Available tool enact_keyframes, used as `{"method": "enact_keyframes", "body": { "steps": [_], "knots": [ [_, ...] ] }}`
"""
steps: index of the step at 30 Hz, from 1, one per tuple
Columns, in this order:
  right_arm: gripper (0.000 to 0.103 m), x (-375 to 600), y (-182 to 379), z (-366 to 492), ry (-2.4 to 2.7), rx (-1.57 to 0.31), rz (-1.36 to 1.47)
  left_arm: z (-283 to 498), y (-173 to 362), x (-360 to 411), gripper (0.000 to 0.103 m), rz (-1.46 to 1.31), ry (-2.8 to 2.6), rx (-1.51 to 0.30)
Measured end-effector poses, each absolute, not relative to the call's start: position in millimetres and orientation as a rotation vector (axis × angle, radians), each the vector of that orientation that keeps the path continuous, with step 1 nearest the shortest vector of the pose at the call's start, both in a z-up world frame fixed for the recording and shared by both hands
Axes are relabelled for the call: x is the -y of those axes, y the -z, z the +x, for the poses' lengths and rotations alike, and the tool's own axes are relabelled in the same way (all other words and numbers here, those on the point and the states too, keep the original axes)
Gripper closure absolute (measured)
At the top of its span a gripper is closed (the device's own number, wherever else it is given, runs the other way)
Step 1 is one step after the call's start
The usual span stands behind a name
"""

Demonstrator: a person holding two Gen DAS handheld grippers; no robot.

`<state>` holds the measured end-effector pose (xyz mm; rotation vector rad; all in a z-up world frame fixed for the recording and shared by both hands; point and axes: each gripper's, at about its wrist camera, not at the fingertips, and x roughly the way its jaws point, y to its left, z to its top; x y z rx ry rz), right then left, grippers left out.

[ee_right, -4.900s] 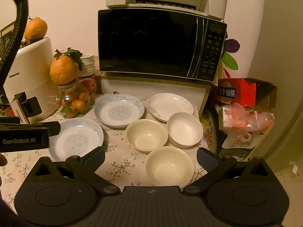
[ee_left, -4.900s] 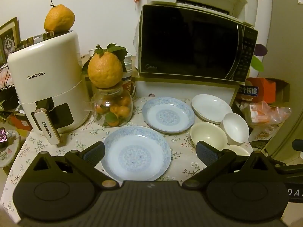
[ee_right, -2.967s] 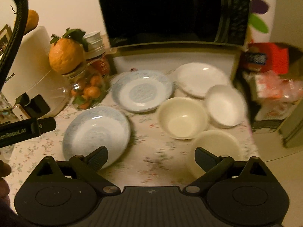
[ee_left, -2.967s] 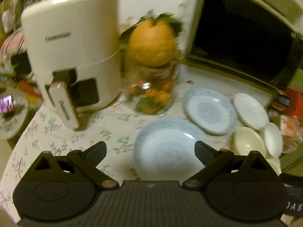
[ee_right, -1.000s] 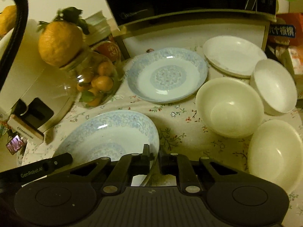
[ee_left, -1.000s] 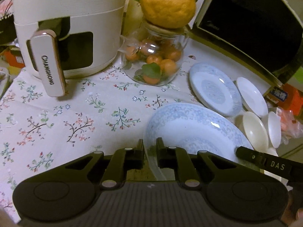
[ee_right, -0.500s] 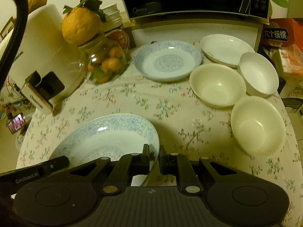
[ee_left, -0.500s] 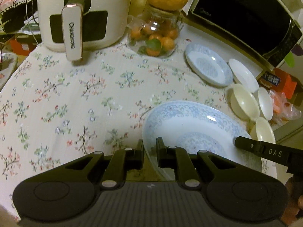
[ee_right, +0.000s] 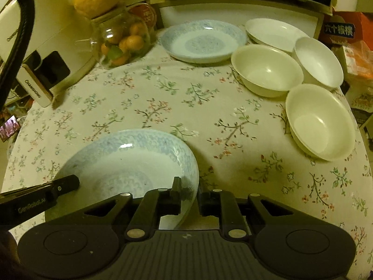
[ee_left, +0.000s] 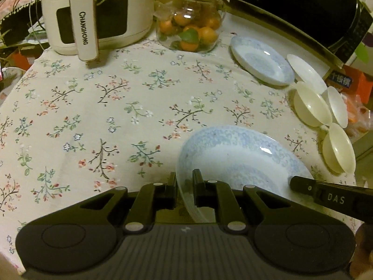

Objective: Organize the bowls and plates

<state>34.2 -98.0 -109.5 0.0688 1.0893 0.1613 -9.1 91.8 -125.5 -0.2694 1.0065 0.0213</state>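
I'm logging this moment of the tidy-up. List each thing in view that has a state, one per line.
left gripper: shut on the patterned plate's left rim
right gripper: shut on its right rim
patterned plate: held by both grippers, tilted, empty
second patterned plate: flat on the tablecloth, empty
white plate: resting, empty
three bowls: upright, empty, unstacked
glass jar: holds small oranges

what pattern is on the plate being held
Pale blue floral band and centre medallion on the white plate; right wrist view shows it best.
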Motion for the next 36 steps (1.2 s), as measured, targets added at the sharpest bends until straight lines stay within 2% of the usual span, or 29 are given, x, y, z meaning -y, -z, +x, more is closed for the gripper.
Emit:
{"method": "enact_keyframes", "body": {
  "steps": [20,24,36],
  "knots": [
    [0.081,89.6,129.2,37.1,-0.168,-1.152,0.028,-6.3,135.8,-86.3,0.088,-0.214,-0.071,-1.067],
    [0.077,86.2,129.3,35.5,-0.173,-1.152,0.008,-5.0,135.3,-86.2,0.088,-0.211,-0.076,-1.078],
    [0.077,90.0,129.5,37.6,-0.177,-1.187,0.052,-0.7,133.7,-85.7,0.088,-0.223,-0.092,-1.100]
  ]
}}
